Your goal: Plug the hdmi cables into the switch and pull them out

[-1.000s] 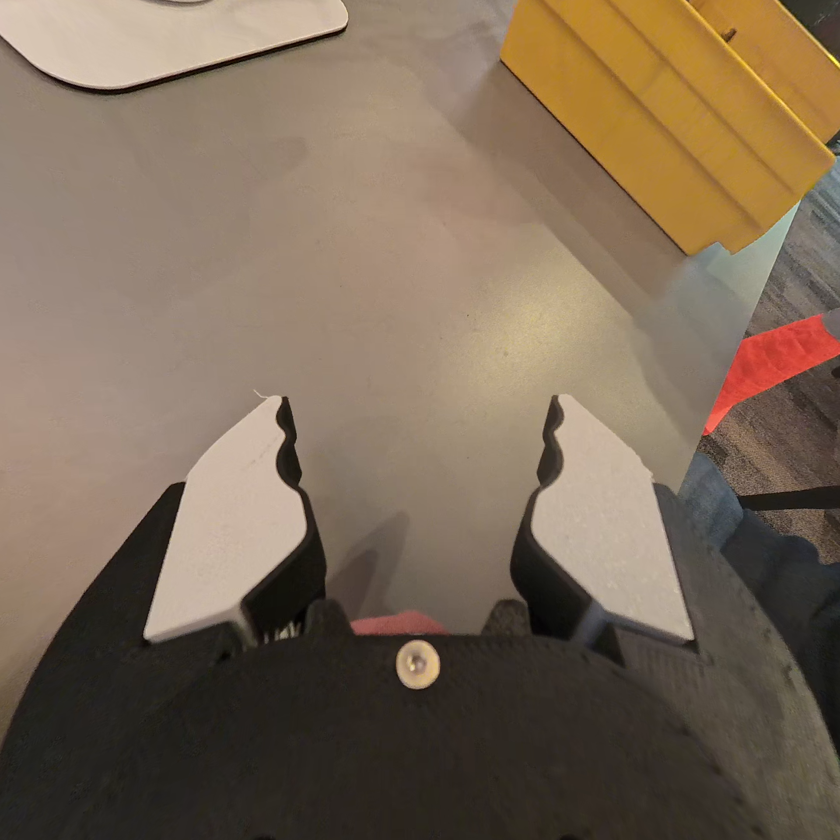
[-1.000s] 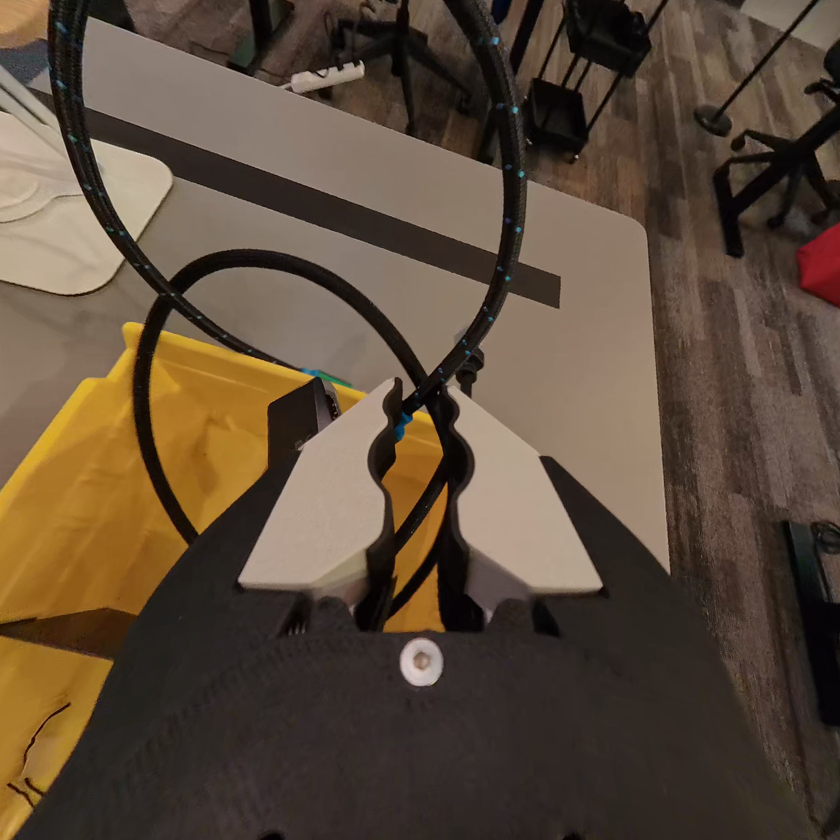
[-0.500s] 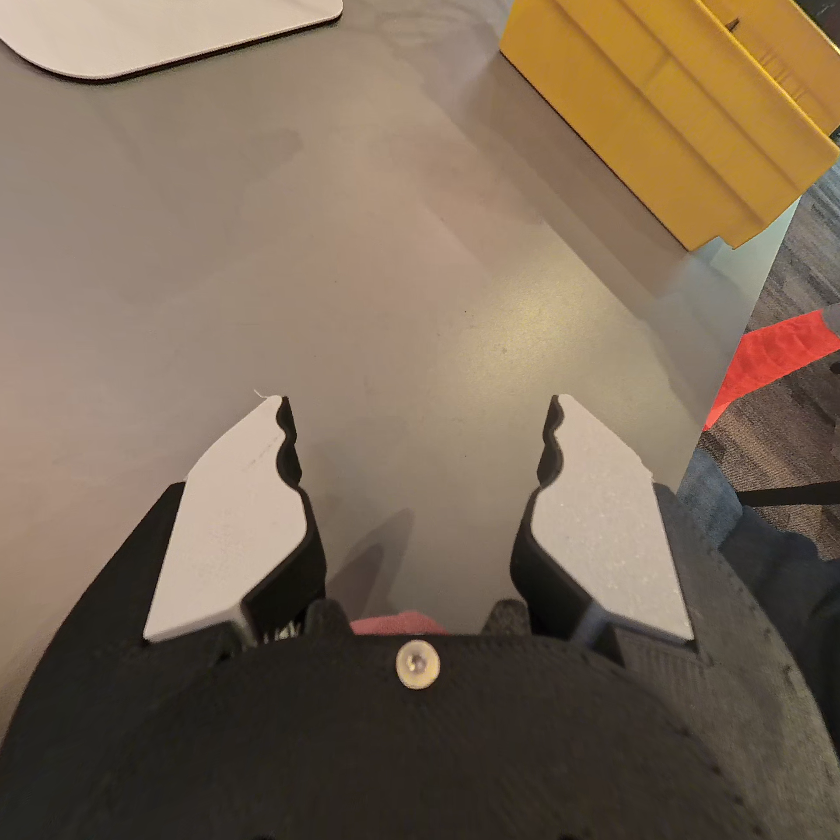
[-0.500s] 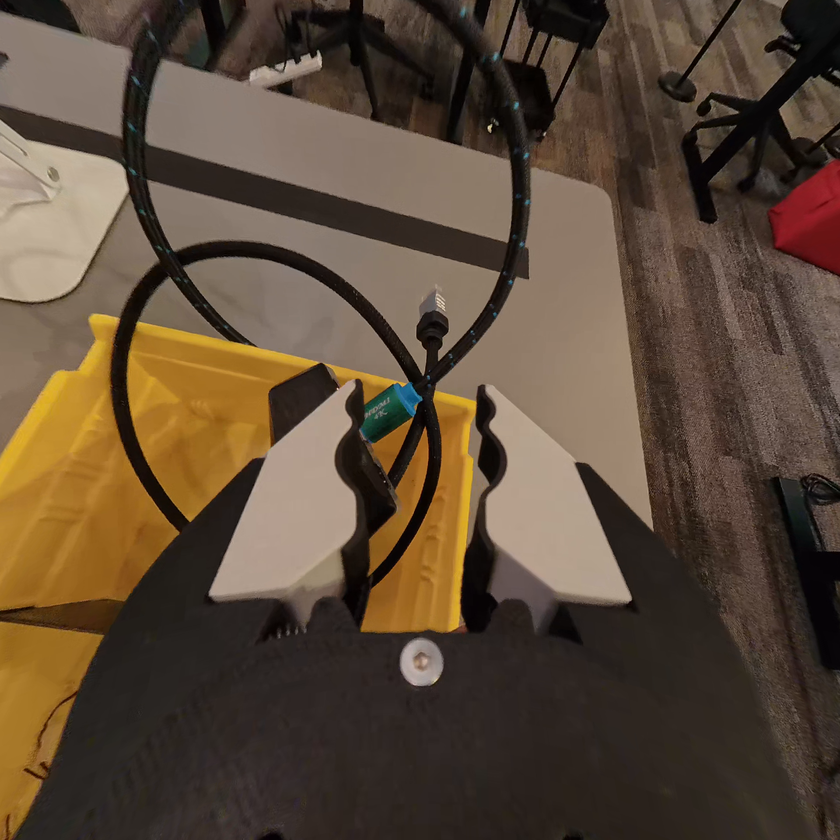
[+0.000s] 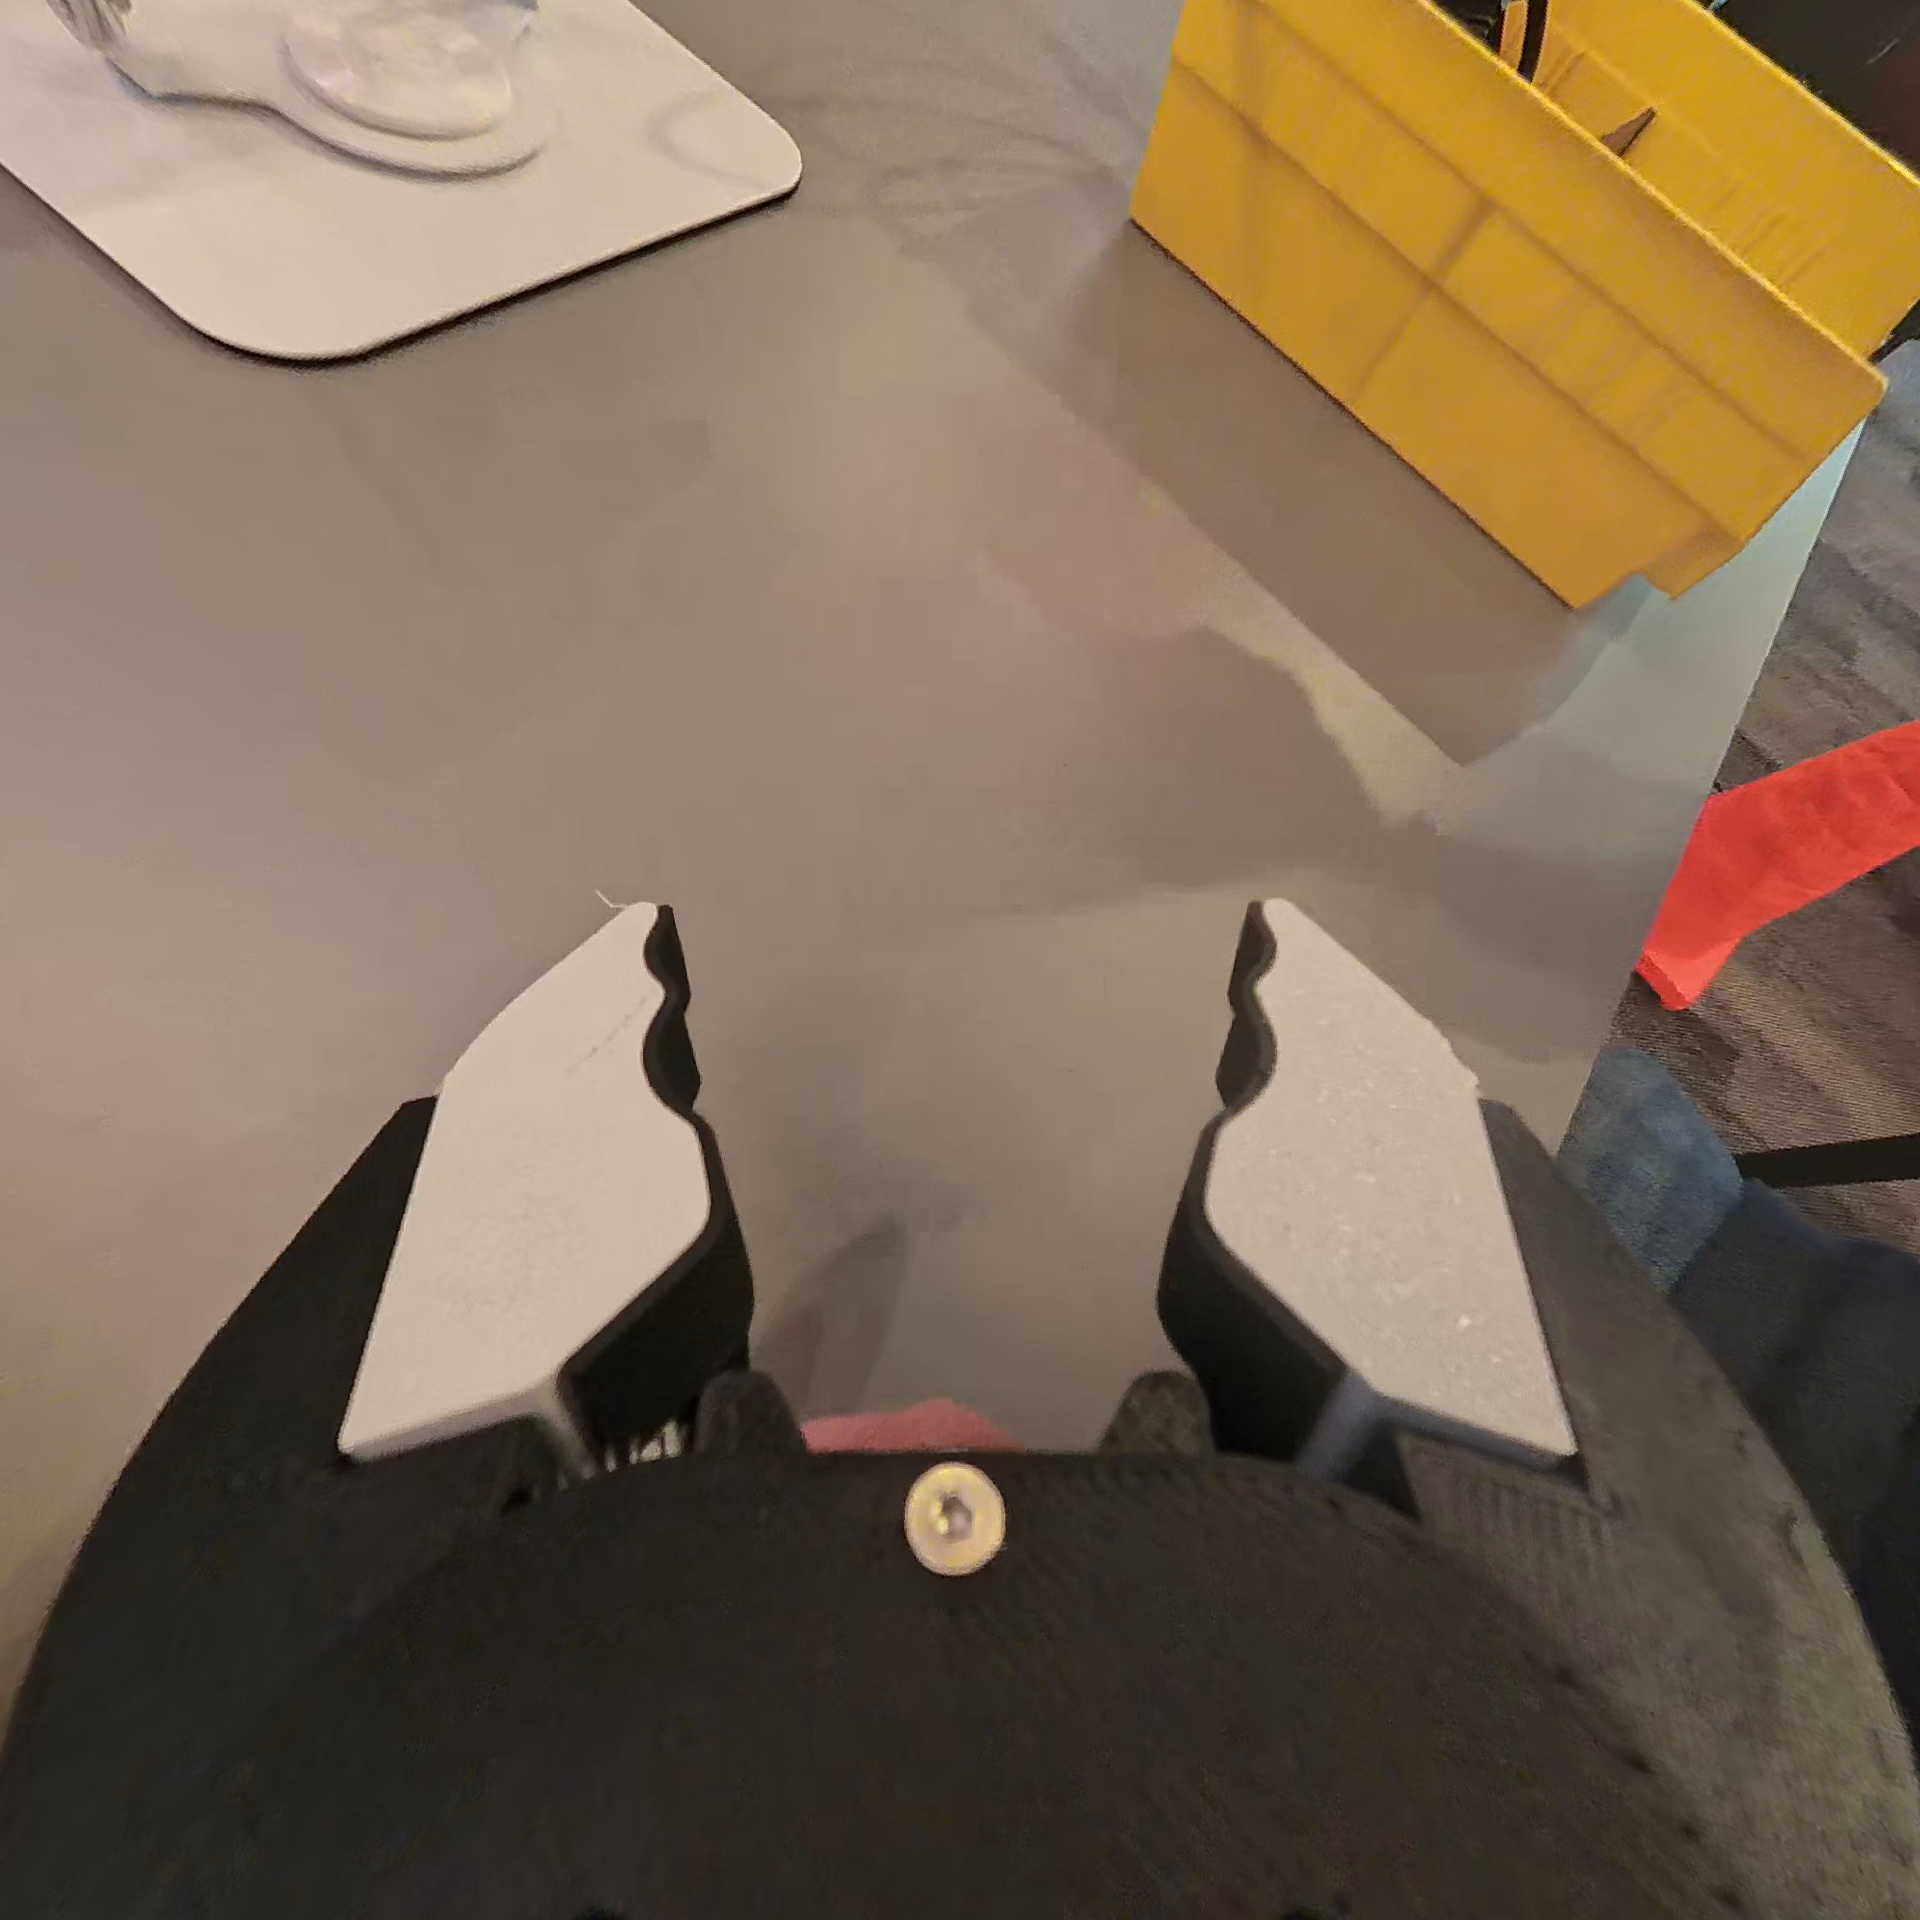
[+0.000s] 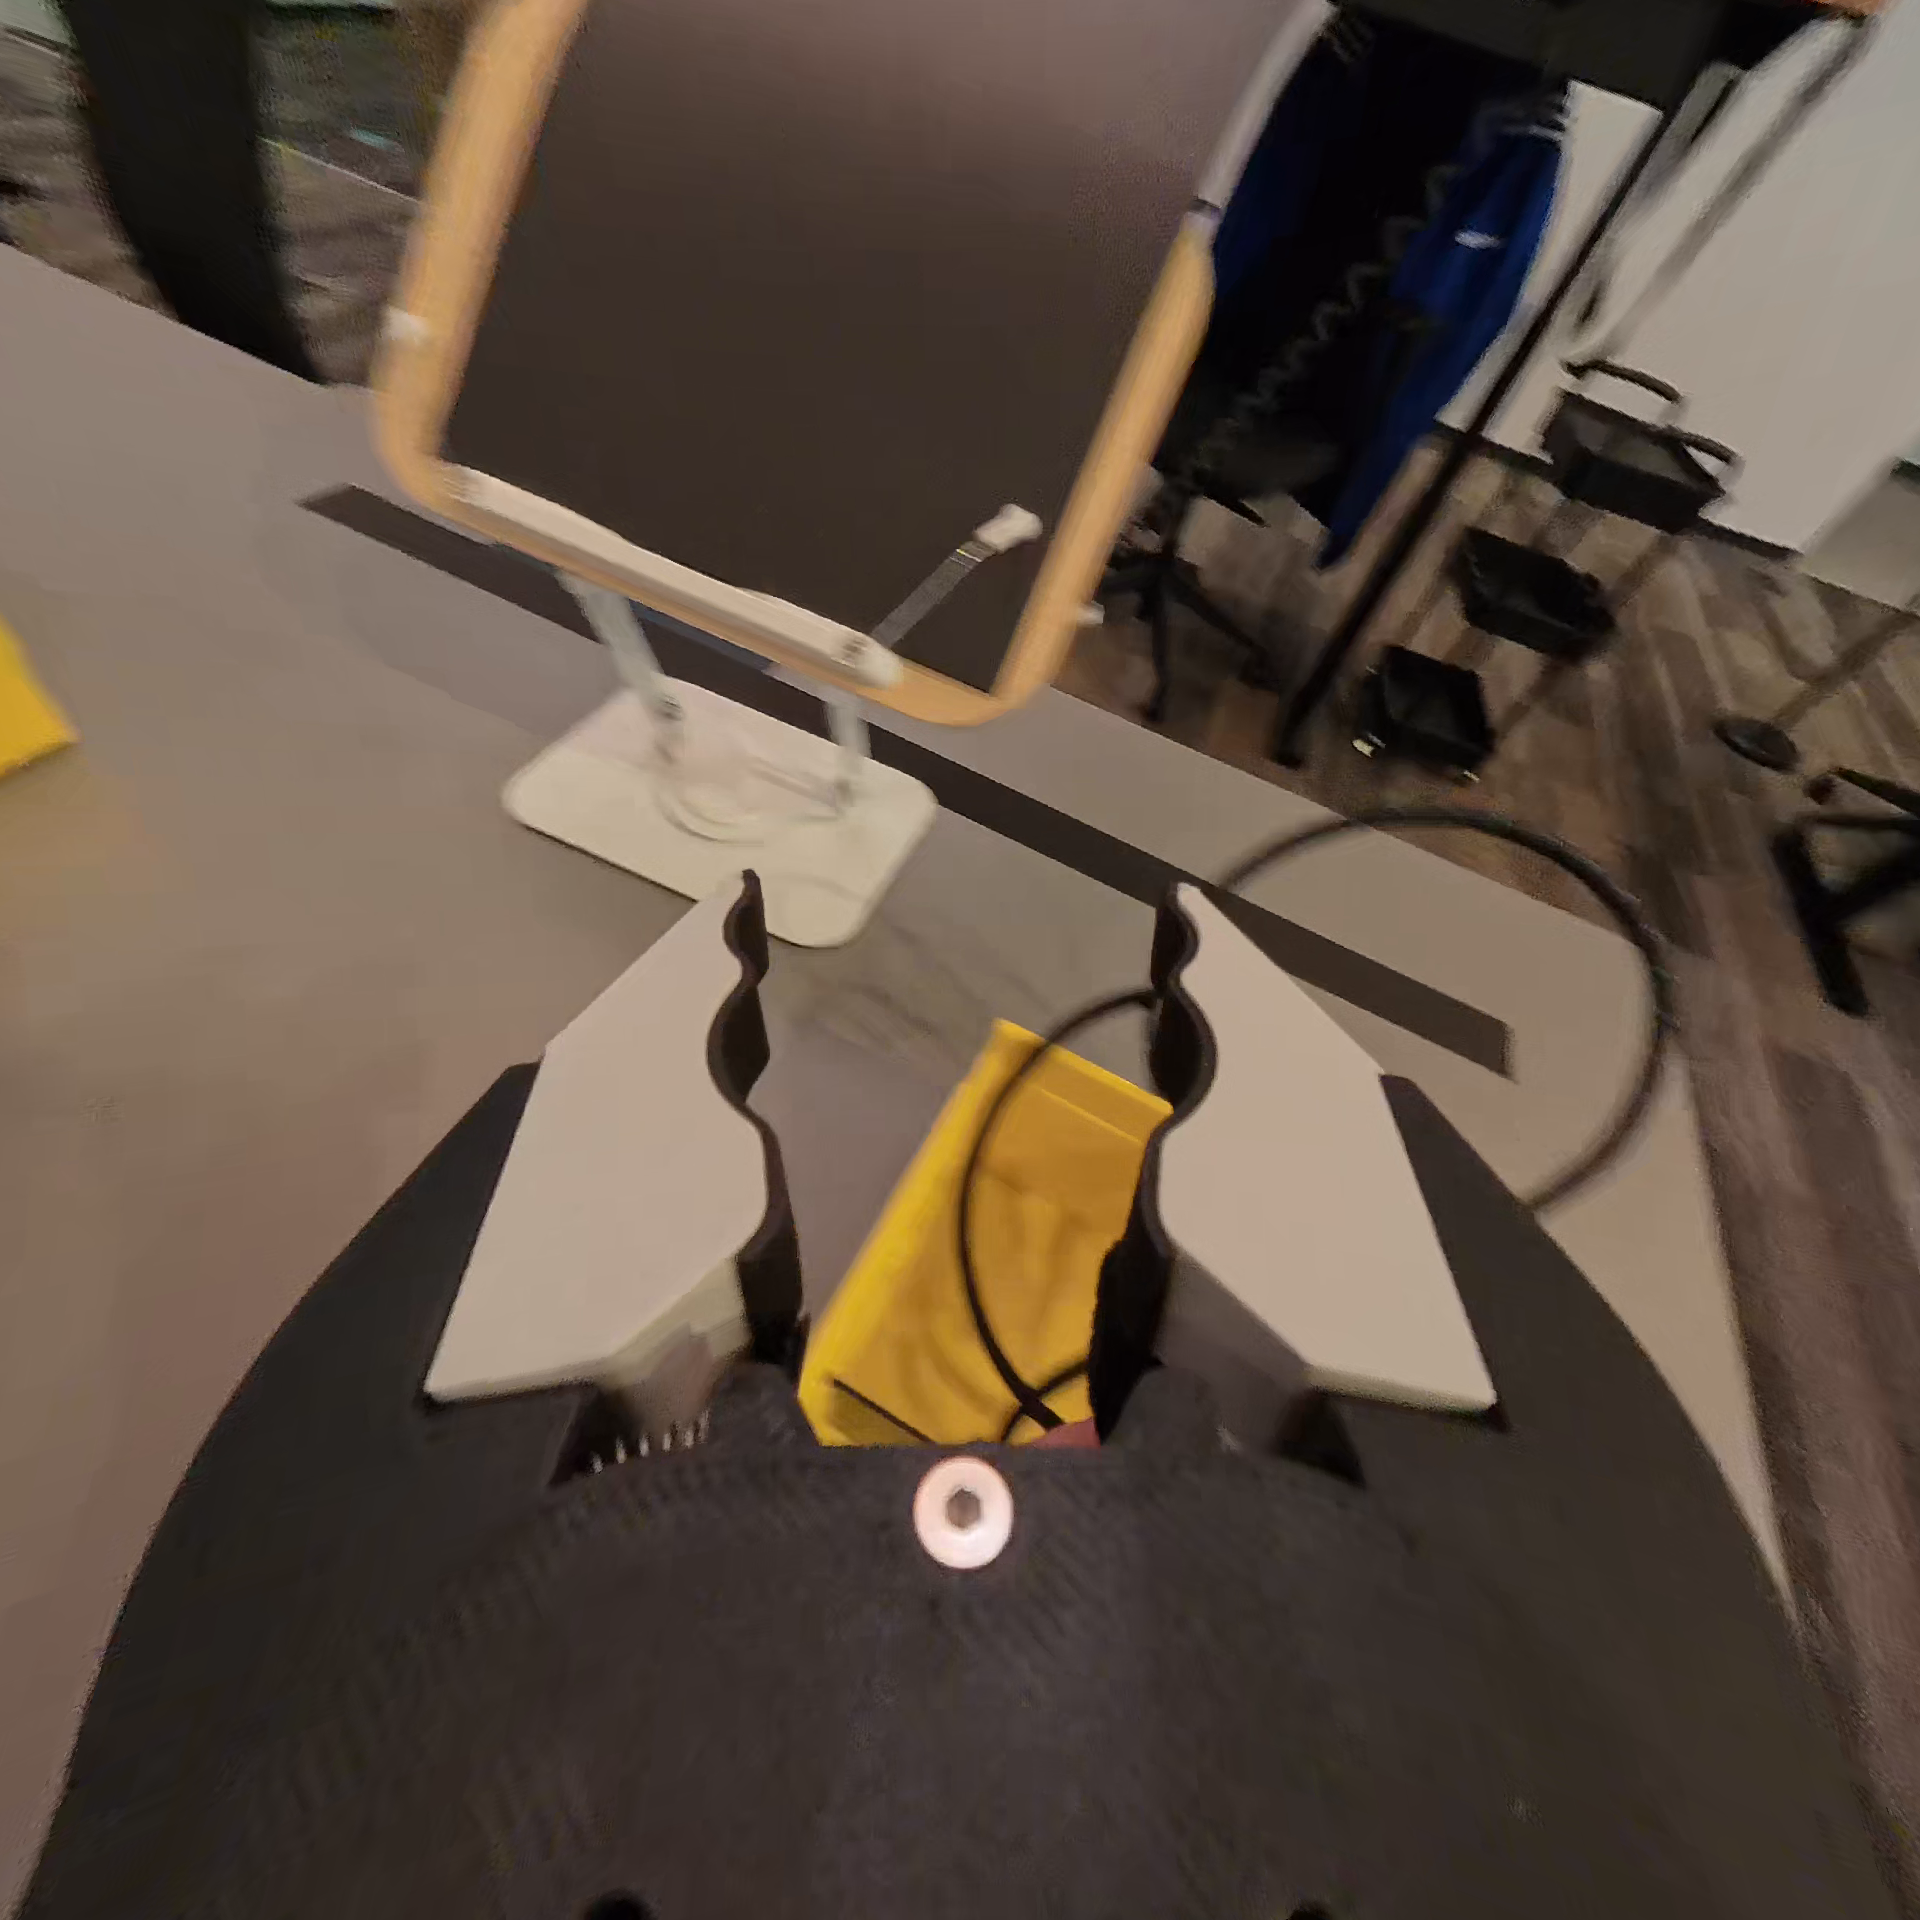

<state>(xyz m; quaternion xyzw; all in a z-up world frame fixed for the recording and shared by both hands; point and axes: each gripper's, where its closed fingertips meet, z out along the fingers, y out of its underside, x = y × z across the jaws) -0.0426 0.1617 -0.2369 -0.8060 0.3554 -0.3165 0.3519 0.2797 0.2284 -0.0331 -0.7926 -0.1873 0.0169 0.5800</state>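
grey table (image 5: 727,623), yellow bin (image 5: 1455,291), white stand base (image 5: 416,239)

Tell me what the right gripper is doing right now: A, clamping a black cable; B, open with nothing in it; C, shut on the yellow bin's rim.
B: the right gripper is spread wide, and the black cable loops below it over the yellow bin, ungripped.
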